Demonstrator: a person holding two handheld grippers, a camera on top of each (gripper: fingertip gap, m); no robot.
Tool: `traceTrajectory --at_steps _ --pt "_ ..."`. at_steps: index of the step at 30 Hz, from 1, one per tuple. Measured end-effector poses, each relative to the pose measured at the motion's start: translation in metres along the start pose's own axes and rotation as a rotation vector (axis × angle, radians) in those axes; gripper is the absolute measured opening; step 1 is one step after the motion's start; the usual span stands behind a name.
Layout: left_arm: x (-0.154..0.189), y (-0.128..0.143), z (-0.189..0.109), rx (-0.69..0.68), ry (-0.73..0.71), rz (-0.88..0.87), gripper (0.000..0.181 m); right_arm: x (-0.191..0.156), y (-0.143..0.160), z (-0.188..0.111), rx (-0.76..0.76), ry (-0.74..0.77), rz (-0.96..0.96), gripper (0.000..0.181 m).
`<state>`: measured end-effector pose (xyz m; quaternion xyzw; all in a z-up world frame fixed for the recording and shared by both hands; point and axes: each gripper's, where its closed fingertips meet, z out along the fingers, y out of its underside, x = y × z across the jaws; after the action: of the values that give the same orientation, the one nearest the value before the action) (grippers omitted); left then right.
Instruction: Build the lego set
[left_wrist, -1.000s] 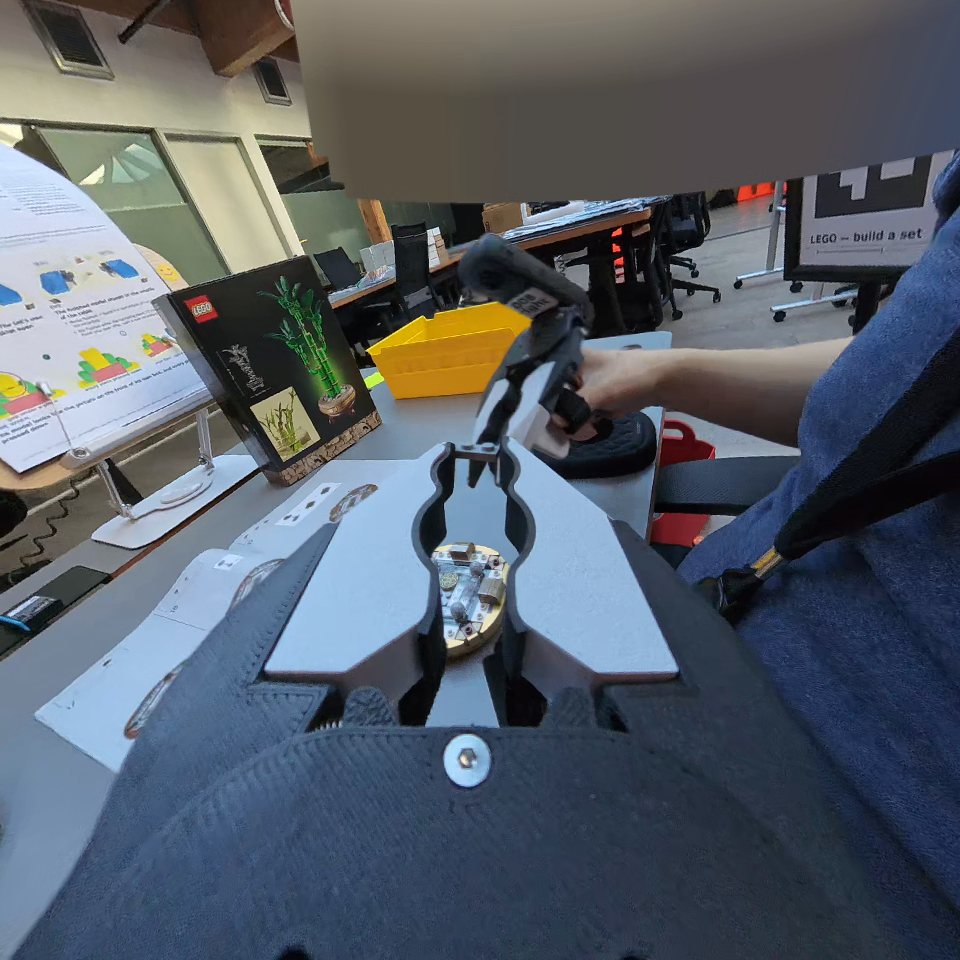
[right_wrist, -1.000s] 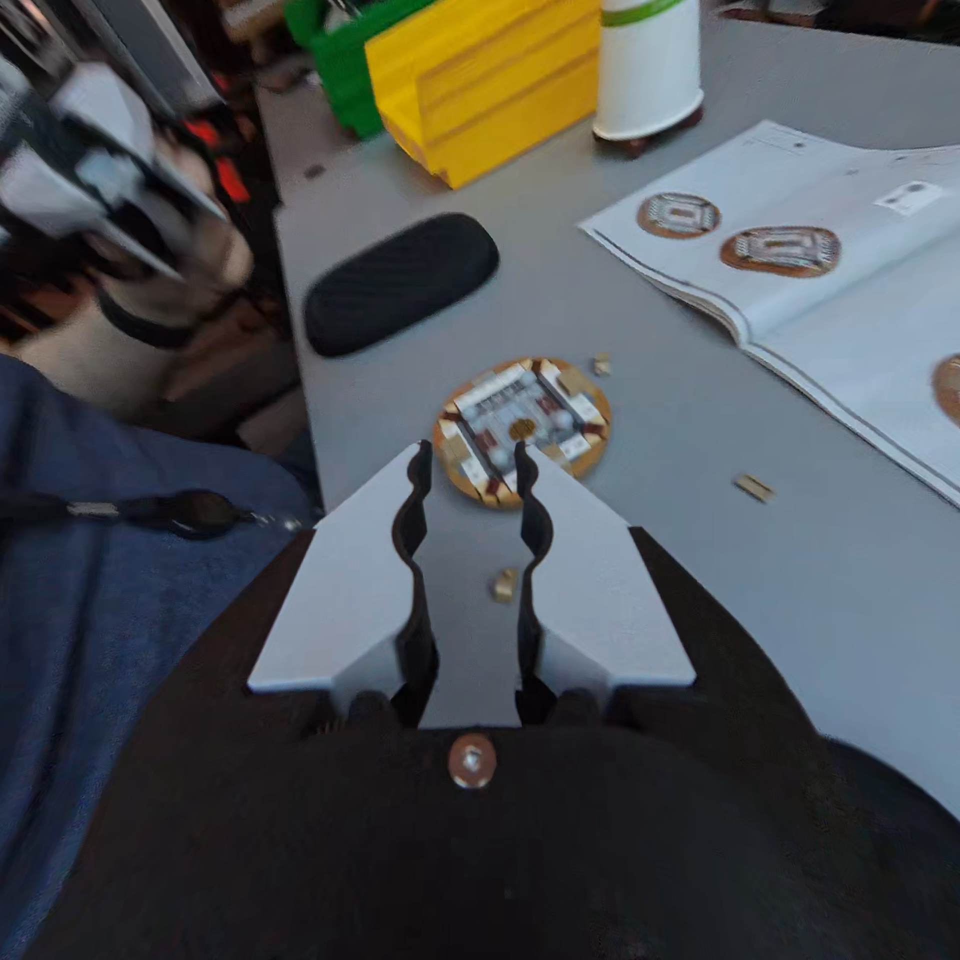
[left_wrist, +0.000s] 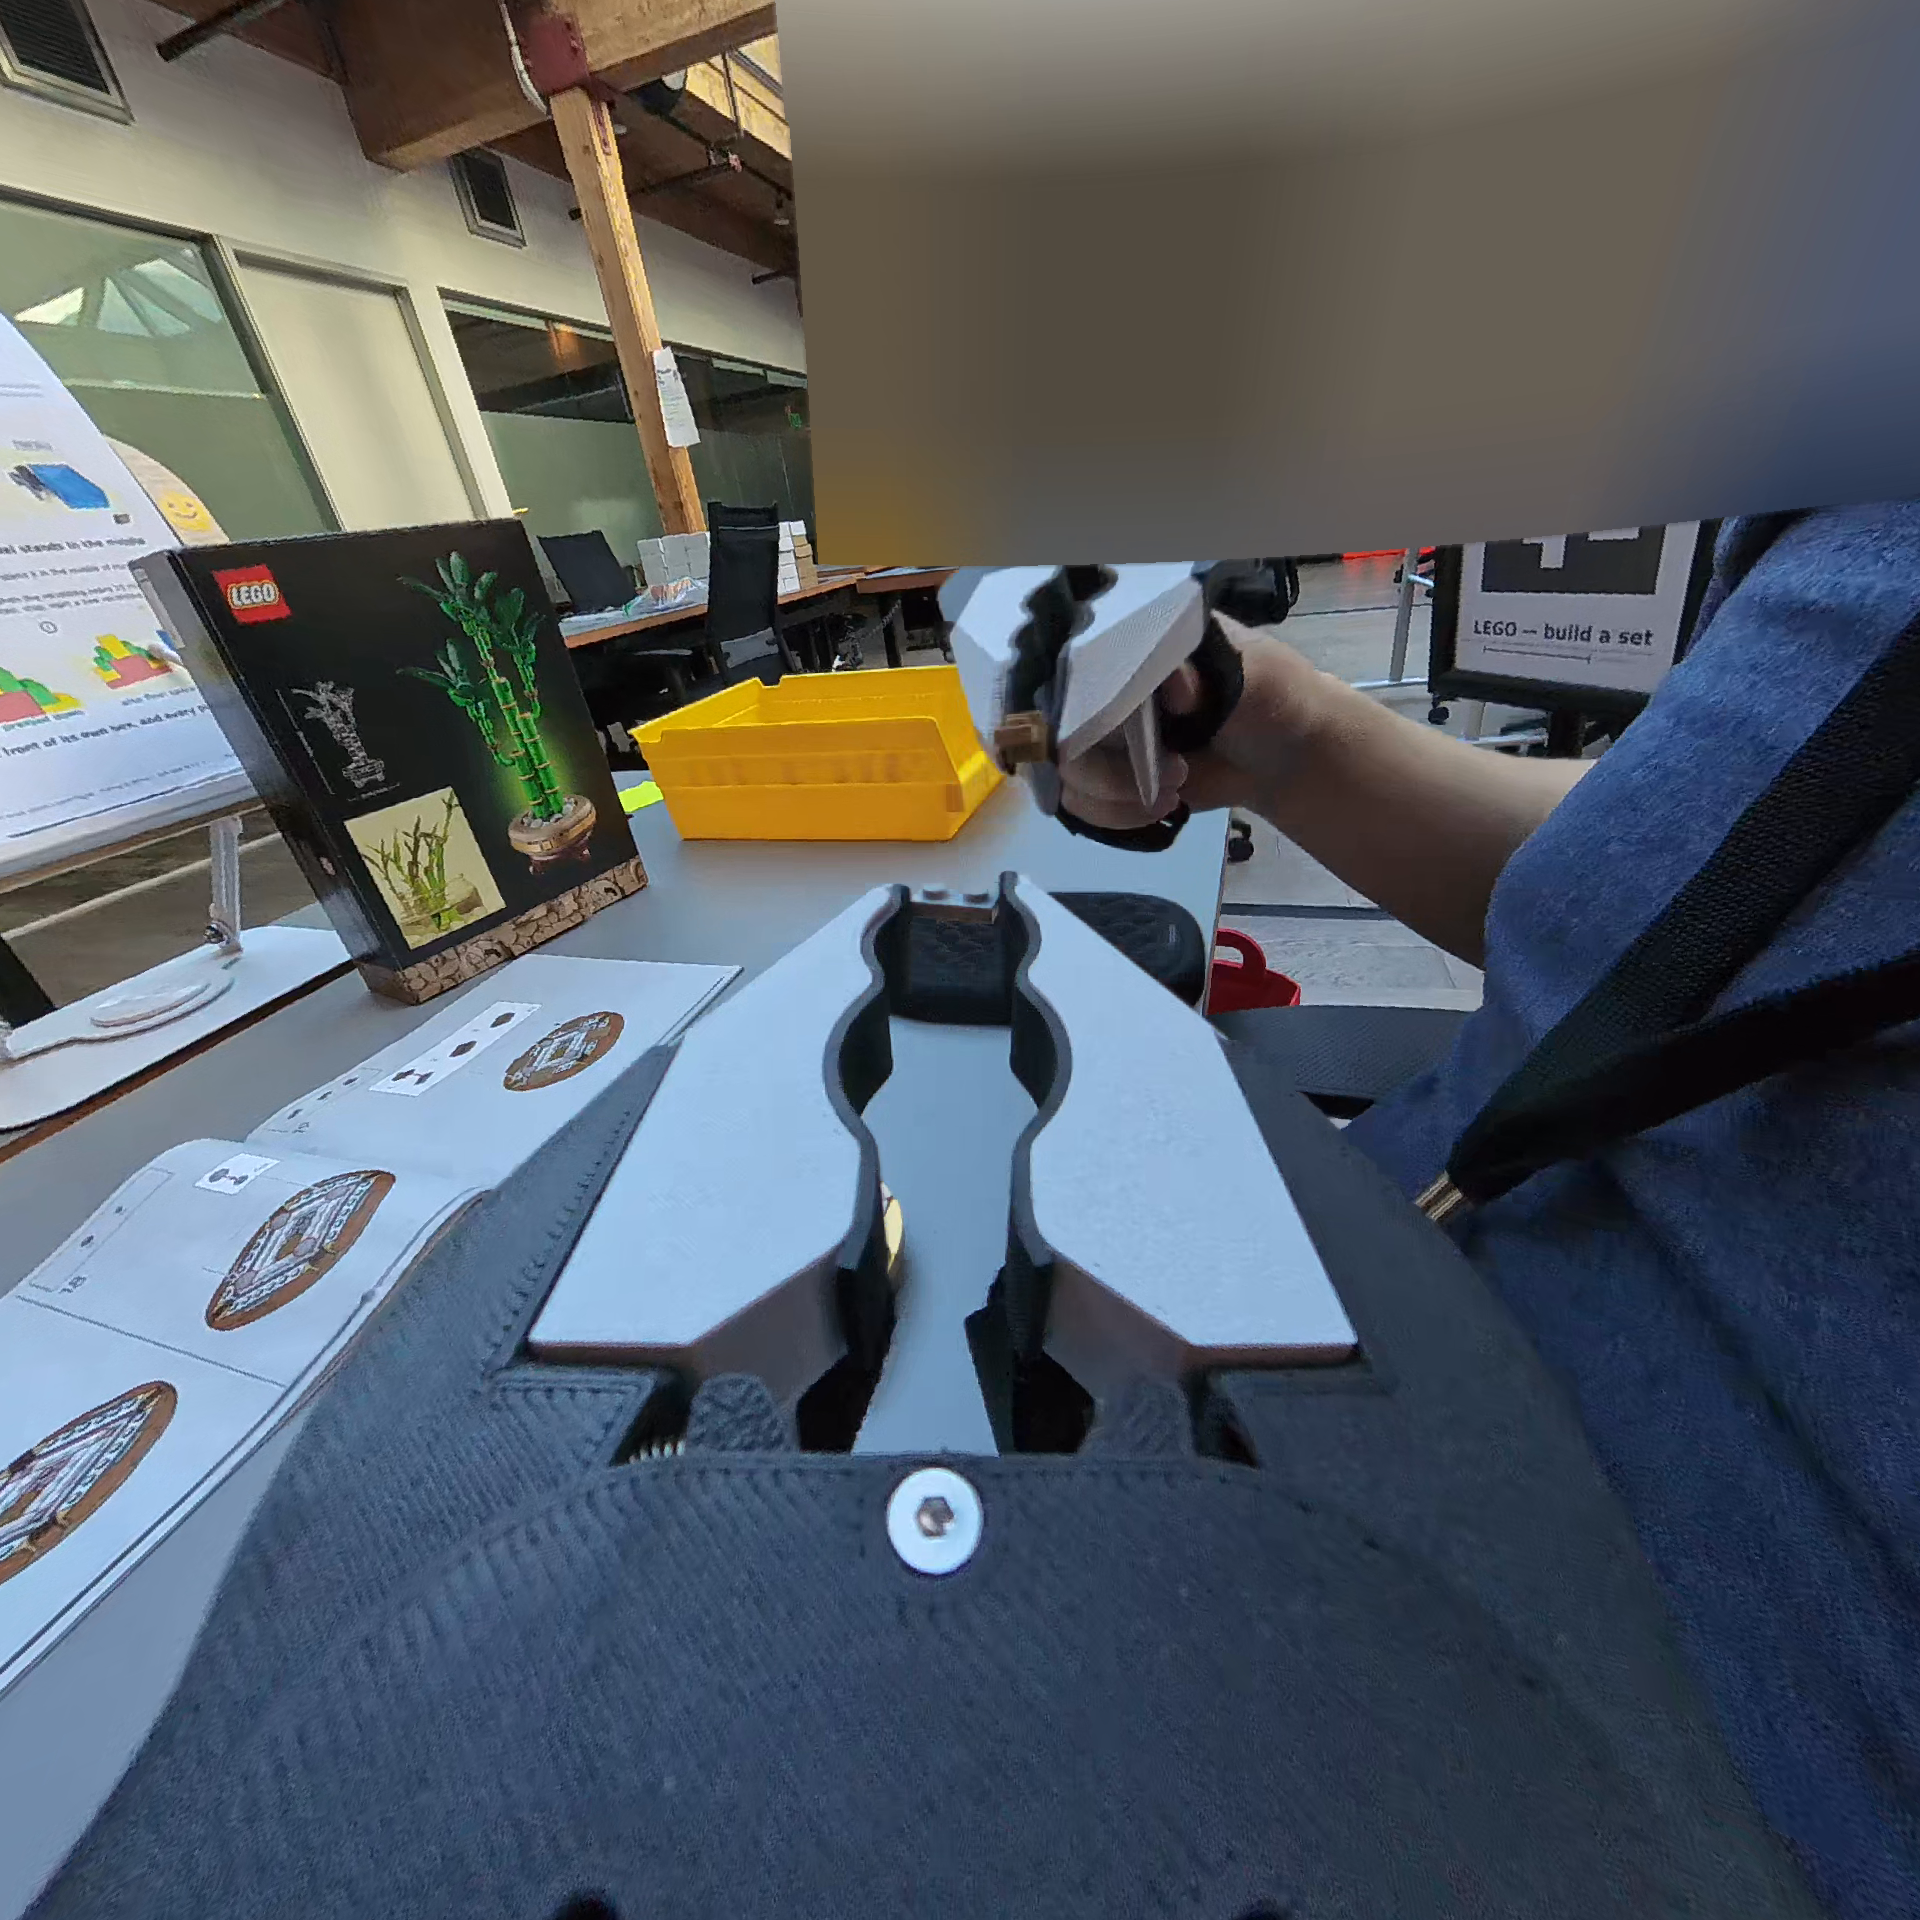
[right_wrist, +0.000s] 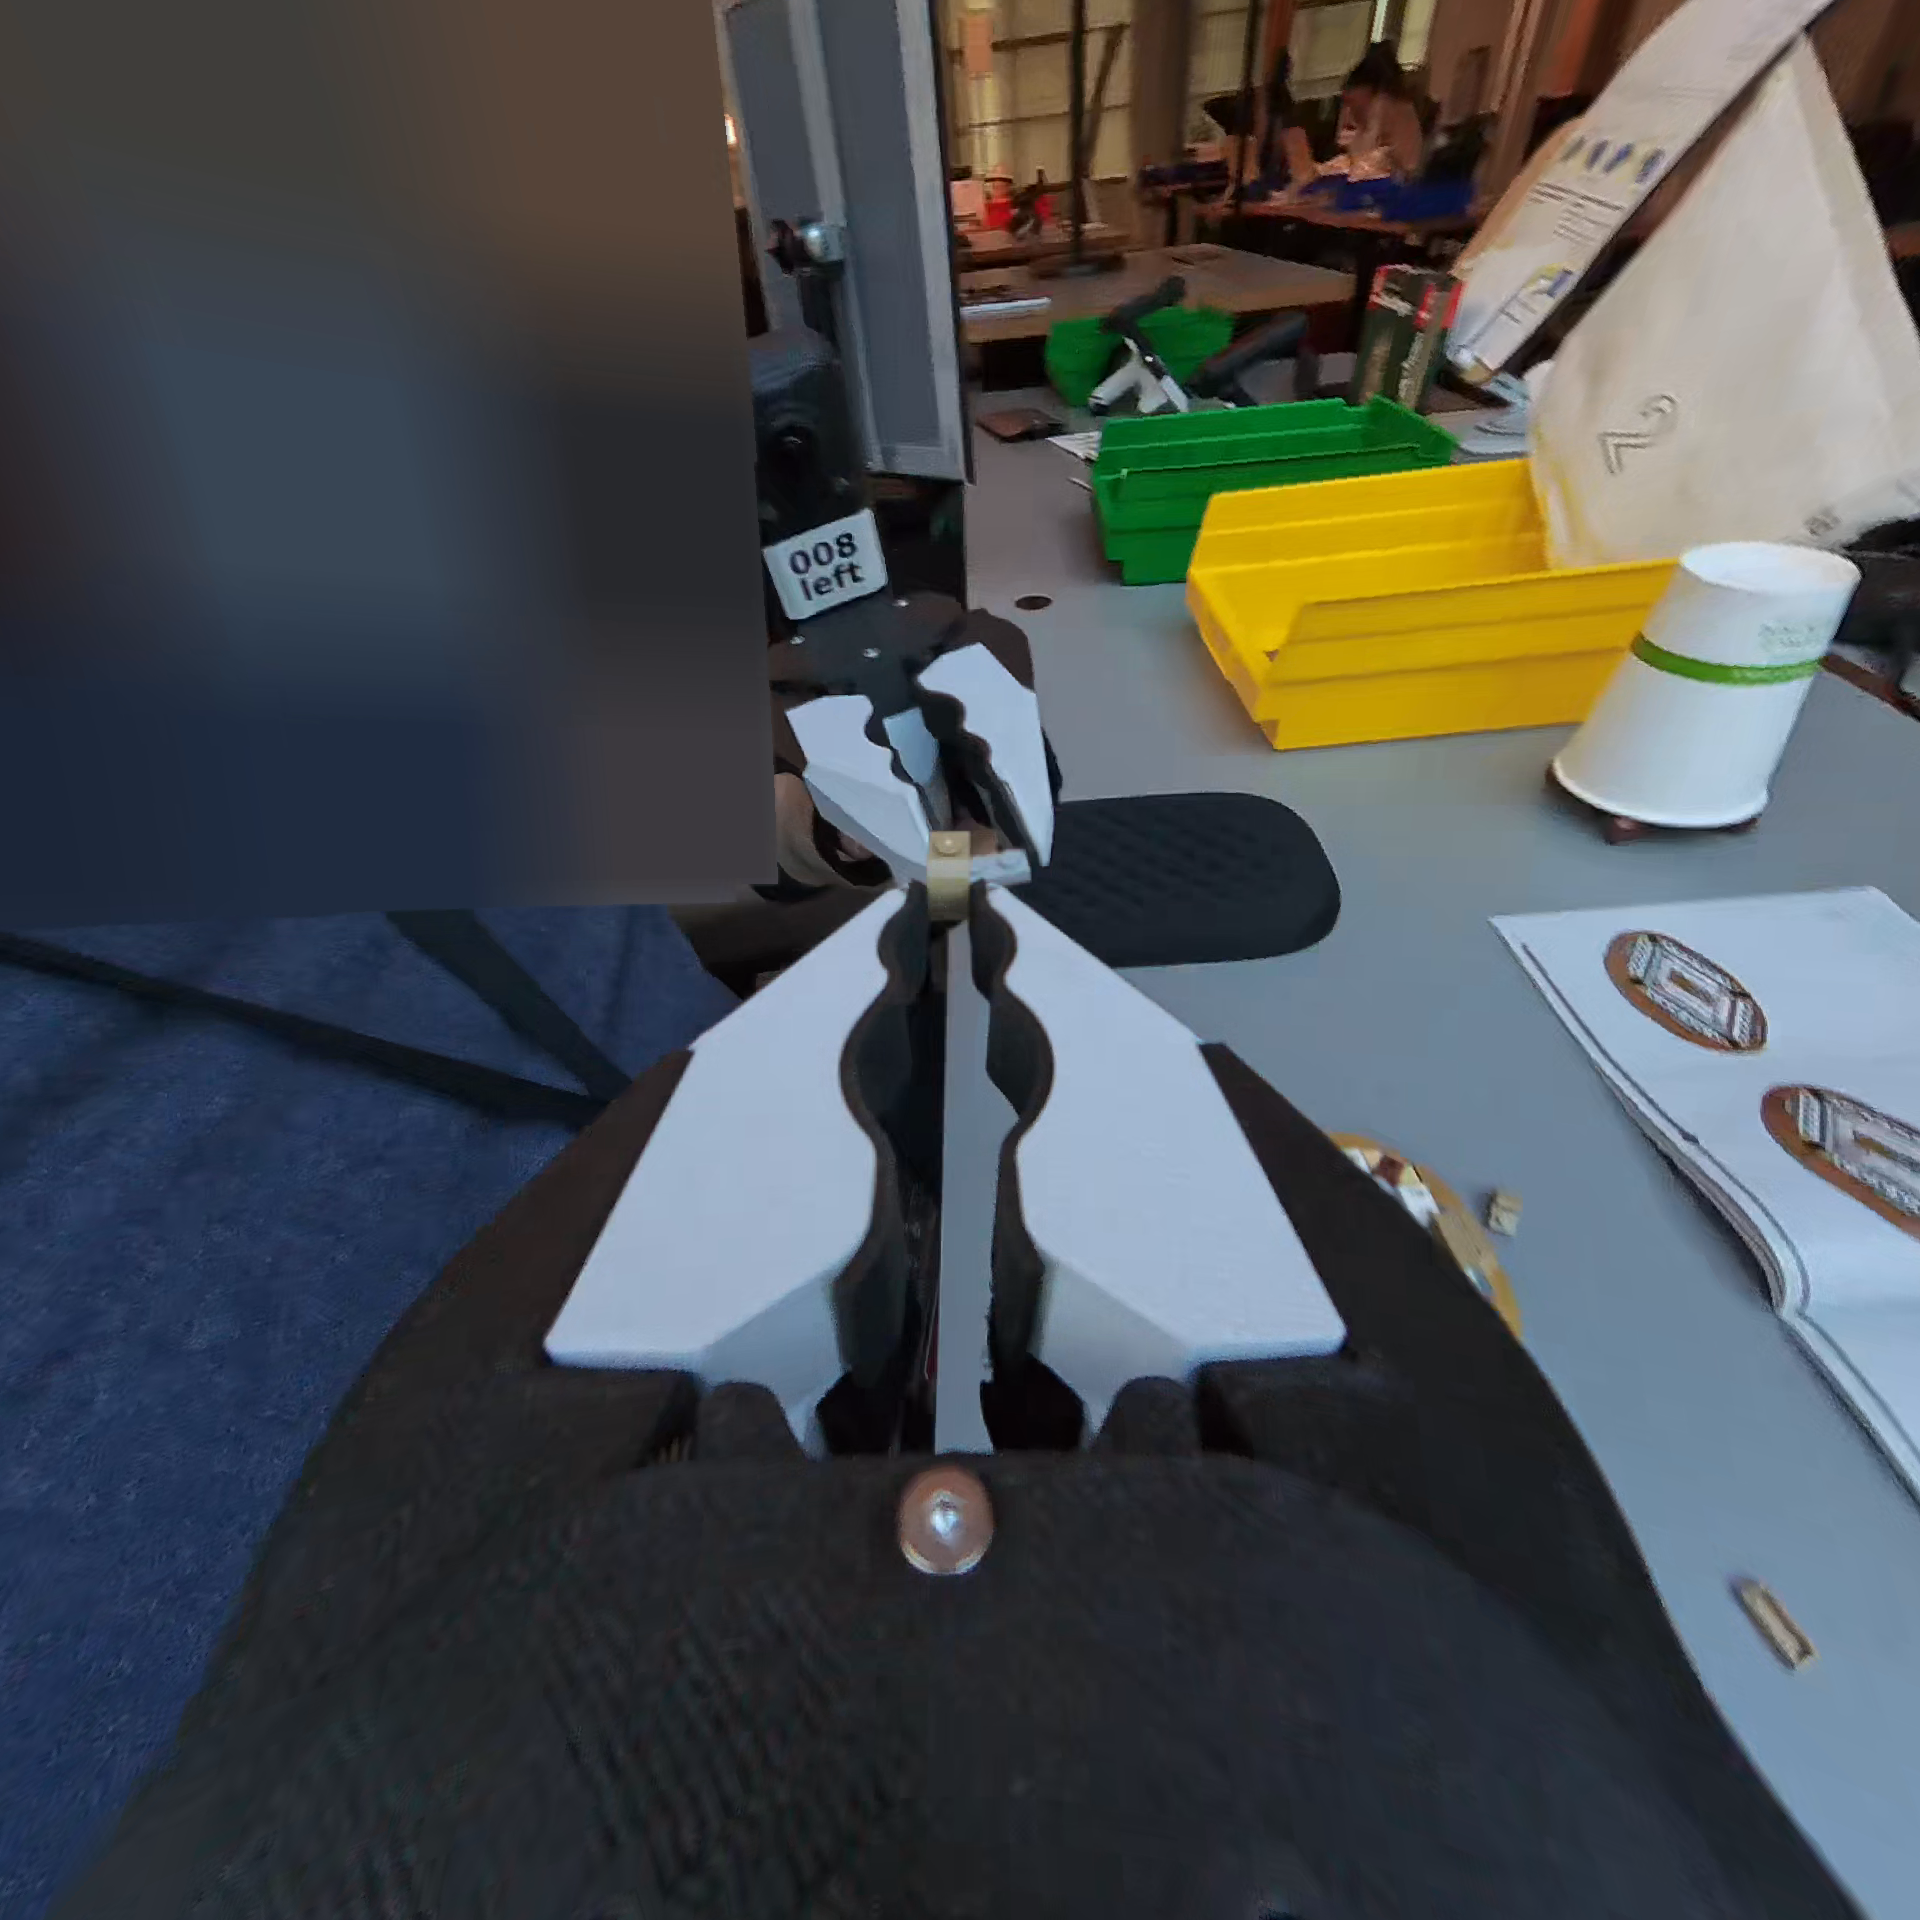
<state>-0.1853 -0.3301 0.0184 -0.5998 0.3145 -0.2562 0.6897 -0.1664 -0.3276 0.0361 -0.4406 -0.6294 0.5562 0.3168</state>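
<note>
My left gripper (left_wrist: 951, 906) is shut on a small grey plate (left_wrist: 954, 900) with a brown underside, held above the table. My right gripper (right_wrist: 948, 896) is shut on a small tan brick (right_wrist: 948, 871). The two grippers meet tip to tip in the air. In the right wrist view the left gripper (right_wrist: 977, 847) holds the grey plate (right_wrist: 1006, 862) right against the tan brick. In the left wrist view the right gripper (left_wrist: 1023, 743) shows the tan brick (left_wrist: 1018, 738) up and to the right. The round brown build (right_wrist: 1439, 1221) lies on the table, mostly hidden by my right finger.
The open instruction booklet (right_wrist: 1766, 1122) lies to the right. Two loose tan pieces (right_wrist: 1503, 1210) (right_wrist: 1777, 1652) lie on the grey table. A black pad (right_wrist: 1174, 873), a yellow bin (right_wrist: 1403, 623), a green bin (right_wrist: 1247, 468), a paper cup (right_wrist: 1714, 686) and the set's box (left_wrist: 405, 748) stand farther back. My two grippers' fingertips are within a few centimetres of each other.
Both grippers have lifted from over the round build and come together in the air. The right gripper, empty before, now grips the tan brick.
</note>
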Motion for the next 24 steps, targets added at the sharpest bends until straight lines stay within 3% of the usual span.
traceTrajectory --at_steps 9,24 --pt "0.008 -0.014 -0.002 0.053 0.043 -0.034 0.015 -0.001 0.003 0.023 -0.135 0.016 -0.218 0.007" --pt "0.006 -0.007 -0.001 0.006 0.022 -0.006 0.015 -0.001 0.012 0.027 -0.325 -0.005 -0.166 0.007"
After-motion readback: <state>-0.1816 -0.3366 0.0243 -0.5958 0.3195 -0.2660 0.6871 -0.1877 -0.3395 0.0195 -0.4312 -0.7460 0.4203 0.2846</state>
